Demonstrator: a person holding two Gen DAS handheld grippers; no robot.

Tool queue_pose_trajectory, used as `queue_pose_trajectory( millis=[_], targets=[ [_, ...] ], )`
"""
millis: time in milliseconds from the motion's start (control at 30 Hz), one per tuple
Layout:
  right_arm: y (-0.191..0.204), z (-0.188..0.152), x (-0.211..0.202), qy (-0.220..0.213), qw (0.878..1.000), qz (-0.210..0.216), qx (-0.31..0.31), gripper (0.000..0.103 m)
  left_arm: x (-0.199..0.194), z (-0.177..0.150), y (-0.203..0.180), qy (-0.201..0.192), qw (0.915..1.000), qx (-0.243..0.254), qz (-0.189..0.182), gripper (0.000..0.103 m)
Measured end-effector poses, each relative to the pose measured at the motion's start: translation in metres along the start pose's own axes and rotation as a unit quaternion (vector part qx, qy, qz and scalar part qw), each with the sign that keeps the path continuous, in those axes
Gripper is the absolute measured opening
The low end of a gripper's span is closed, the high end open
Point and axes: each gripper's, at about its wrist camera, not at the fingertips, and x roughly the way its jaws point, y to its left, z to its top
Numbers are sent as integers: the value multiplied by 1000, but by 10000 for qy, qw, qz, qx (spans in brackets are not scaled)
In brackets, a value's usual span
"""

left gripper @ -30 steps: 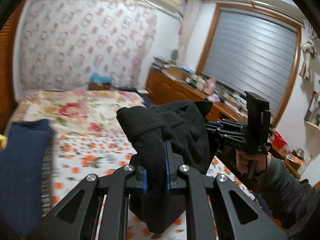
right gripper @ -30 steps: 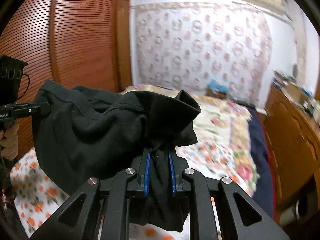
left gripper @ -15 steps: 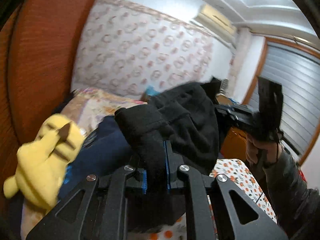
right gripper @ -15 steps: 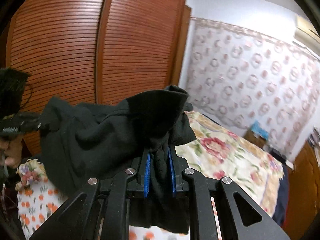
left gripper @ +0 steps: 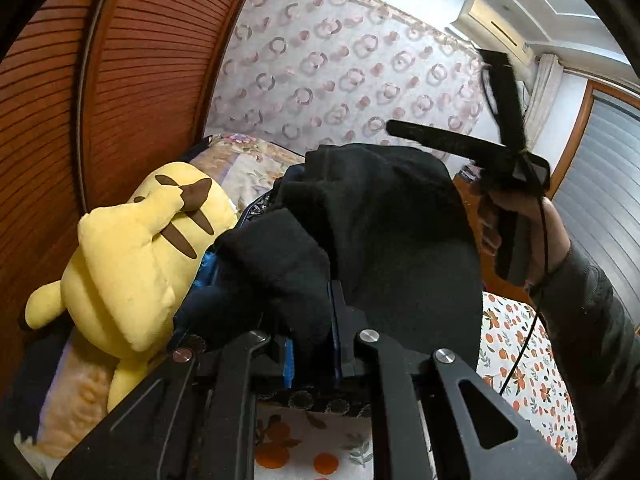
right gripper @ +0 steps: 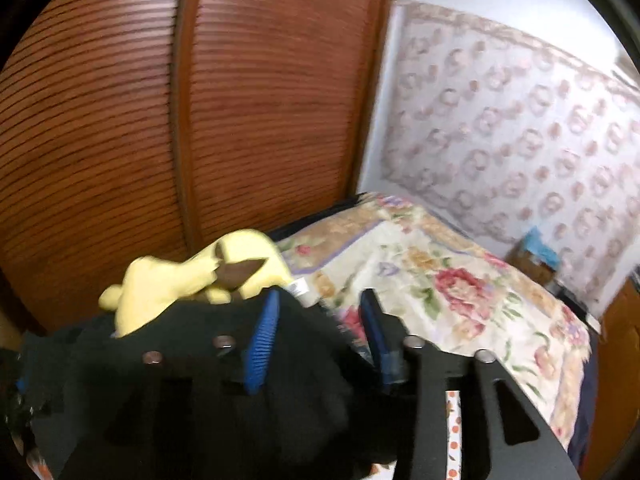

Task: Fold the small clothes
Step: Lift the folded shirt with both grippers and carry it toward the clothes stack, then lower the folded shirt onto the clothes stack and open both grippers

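Clamping a bunched black garment [left gripper: 384, 240], the left gripper [left gripper: 314, 344] alone shows the person's hand [left gripper: 516, 216] at right; the right gripper [right gripper: 320, 340], just opening, has released the cloth.

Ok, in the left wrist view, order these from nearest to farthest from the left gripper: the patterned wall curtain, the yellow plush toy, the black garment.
1. black garment, clamped between the left gripper pads.
2. yellow plush toy, just to the left, lying by the wooden wardrobe doors.
3. patterned wall curtain, at the far end of the bed.
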Motion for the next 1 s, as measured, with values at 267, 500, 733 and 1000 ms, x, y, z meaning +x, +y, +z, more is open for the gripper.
queue_pose_trajectory(
  millis=[267, 500, 733, 1000],
  targets=[
    [8, -30, -22, -199, 9958, 885, 91, 55, 3, -1, 2, -25, 9998, 62, 162, 15],
    [-7, -61, 29, 182, 9952, 943, 189, 55, -2, -1, -6, -70, 9988, 260, 414, 16],
    [-20, -36, 16, 122, 9958, 757, 491, 55, -28, 1, -22, -364, 9961, 582, 561, 50],
    [-4, -50, -56, -162, 9965, 424, 700, 55, -55, -9, -58, -554, 9900, 1138, 617, 87]
  ],
)
